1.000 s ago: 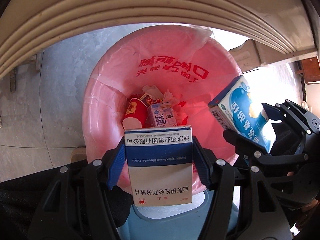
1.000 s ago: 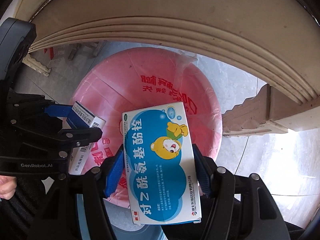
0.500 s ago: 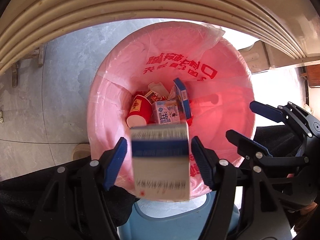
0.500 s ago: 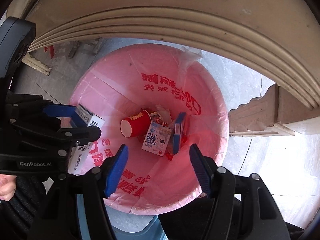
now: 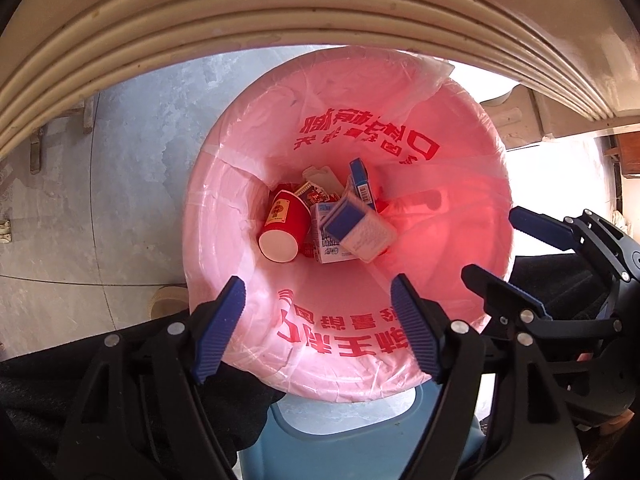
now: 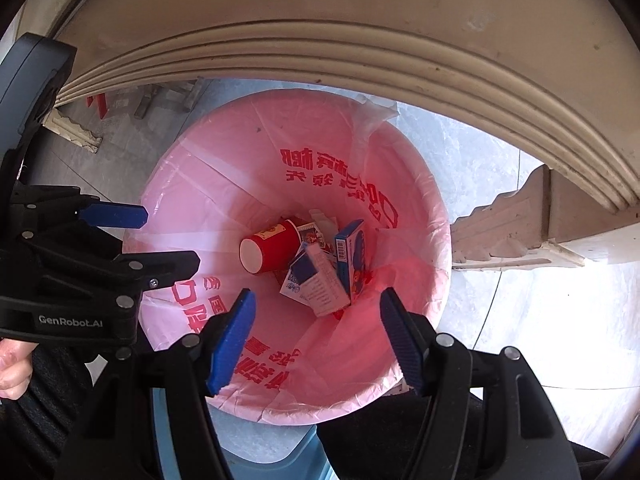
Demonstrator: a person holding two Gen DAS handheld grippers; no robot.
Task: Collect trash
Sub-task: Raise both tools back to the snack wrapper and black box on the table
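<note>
Both tongs hang empty over a pink-lined bin with the trash lying at its bottom.

The moulded cream edge of the desk (image 5: pixel 280 12) arches across the top of both views, above a grey tiled floor (image 5: pixel 132 168). Below it stands the bin (image 5: pixel 472 184), lined with a pink bag printed in red characters. The left tongs (image 5: pixel 318 324) point almost straight down over it, jaws opening, with nothing between them. The right tongs (image 6: pixel 314 338) are apart and empty too, just beside the left. At the bottom lie a red paper cup (image 5: pixel 282 226) on its side, a white-and-blue medicine box (image 5: pixel 360 232) across a small carton (image 5: pixel 326 246), and a blue box (image 5: pixel 362 184) standing on edge.
</note>
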